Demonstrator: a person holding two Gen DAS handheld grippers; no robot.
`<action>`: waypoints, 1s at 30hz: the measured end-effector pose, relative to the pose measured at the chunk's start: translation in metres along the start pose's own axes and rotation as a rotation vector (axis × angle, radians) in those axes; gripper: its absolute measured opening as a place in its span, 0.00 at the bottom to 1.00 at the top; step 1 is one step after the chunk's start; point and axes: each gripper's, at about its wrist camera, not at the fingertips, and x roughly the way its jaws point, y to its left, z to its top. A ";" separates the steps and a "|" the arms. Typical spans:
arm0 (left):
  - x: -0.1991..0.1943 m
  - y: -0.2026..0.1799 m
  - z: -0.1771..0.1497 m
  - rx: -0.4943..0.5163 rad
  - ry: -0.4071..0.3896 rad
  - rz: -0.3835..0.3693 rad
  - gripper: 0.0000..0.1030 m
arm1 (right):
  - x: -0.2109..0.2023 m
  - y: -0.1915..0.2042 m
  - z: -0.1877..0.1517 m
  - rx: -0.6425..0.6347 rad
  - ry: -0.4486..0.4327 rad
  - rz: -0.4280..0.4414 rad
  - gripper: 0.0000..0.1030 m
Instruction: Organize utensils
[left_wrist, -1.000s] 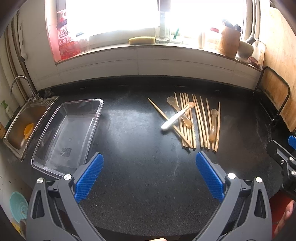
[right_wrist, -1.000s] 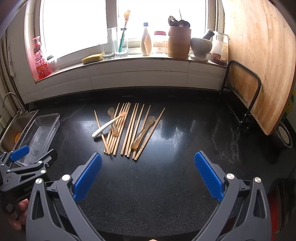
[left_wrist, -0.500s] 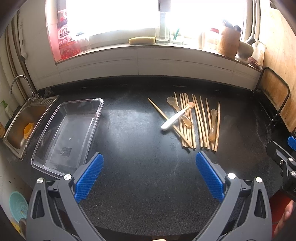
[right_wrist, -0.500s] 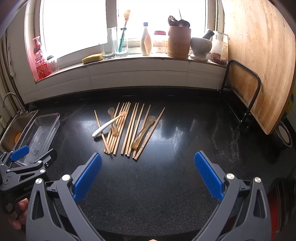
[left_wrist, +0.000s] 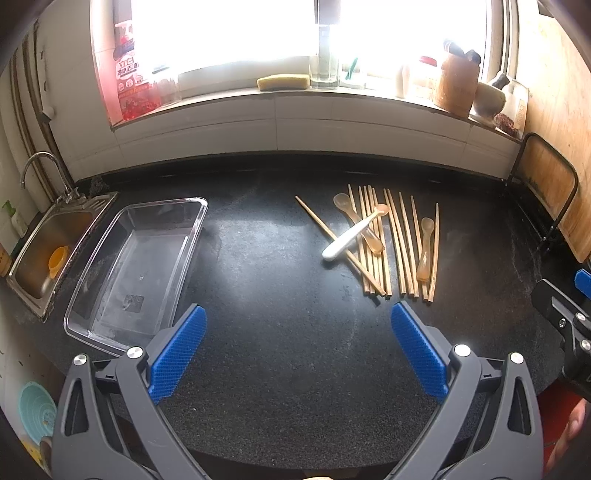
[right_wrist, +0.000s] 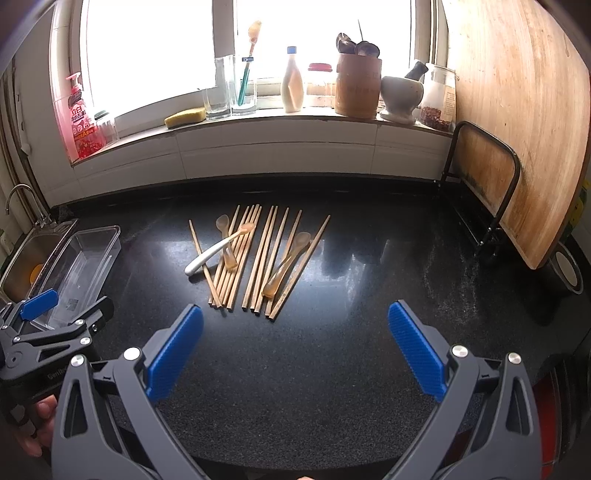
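Several wooden chopsticks (left_wrist: 400, 251) (right_wrist: 258, 258) lie side by side on the black counter. A white-handled spoon (left_wrist: 351, 238) (right_wrist: 214, 251) lies across them, with two amber spoons (left_wrist: 424, 247) (right_wrist: 286, 266) among them. A clear plastic tray (left_wrist: 136, 266) (right_wrist: 79, 266) stands empty at the left by the sink. My left gripper (left_wrist: 295, 347) is open and empty over the front of the counter, between tray and utensils. My right gripper (right_wrist: 295, 347) is open and empty, just in front of the chopsticks.
A steel sink (left_wrist: 48, 243) with a tap is at the far left. The window sill holds a sponge (right_wrist: 184, 116), glasses, bottles and a wooden utensil pot (right_wrist: 358, 86). A large cutting board (right_wrist: 524, 122) leans in a rack at the right.
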 end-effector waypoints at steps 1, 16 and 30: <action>0.000 0.000 0.000 0.001 0.000 0.000 0.95 | 0.000 0.000 0.000 0.000 -0.001 -0.003 0.94; 0.004 0.000 0.001 0.003 0.010 0.004 0.95 | 0.000 0.001 0.002 0.001 -0.002 -0.006 0.94; 0.008 -0.003 0.000 0.007 0.017 -0.001 0.95 | 0.006 -0.004 0.002 0.008 0.012 -0.008 0.94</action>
